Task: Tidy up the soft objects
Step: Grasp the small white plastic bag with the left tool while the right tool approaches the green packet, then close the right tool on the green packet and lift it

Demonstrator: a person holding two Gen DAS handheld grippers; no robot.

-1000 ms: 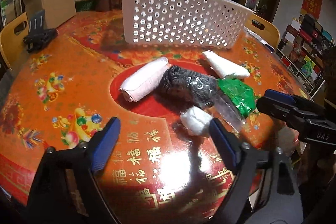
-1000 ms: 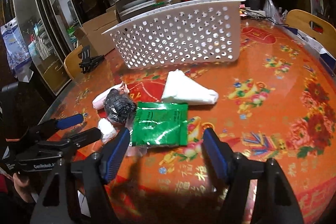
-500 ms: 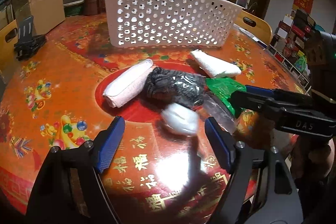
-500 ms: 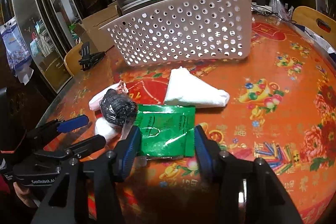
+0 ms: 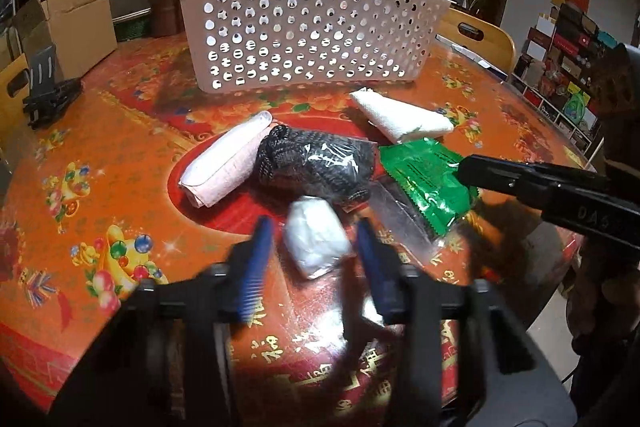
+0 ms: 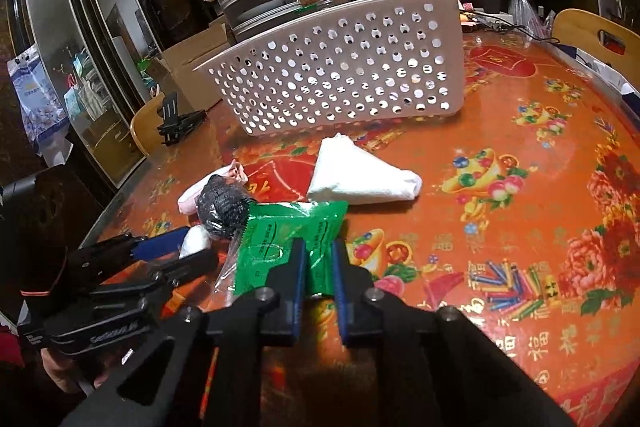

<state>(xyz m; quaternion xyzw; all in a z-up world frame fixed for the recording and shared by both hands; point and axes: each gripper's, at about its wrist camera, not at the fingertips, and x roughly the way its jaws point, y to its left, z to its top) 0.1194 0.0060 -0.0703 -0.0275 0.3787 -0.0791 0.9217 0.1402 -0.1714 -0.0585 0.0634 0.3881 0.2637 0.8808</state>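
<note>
Soft things lie in a cluster on the round orange table [image 5: 100,155]. A small white wad [image 5: 316,239] sits between the blurred fingers of my left gripper [image 5: 316,259], which is closing around it. Behind it lie a black netted bundle [image 5: 316,163], a pink roll [image 5: 228,159], a white folded cloth [image 5: 404,119] and a green packet [image 5: 428,183]. My right gripper [image 6: 318,267] is shut on the near edge of the green packet [image 6: 288,239]. The white wad [image 6: 196,241] shows beside the left gripper in the right wrist view.
A white perforated basket [image 5: 308,35] stands on the table behind the cluster; it also shows in the right wrist view [image 6: 344,79]. A black clamp [image 5: 48,95] lies at the far left edge. Chairs, boxes and stacked trays crowd around the table.
Both grippers moved forward and narrowed. The left closed in around the white wad; the right shut on the green packet's edge.
</note>
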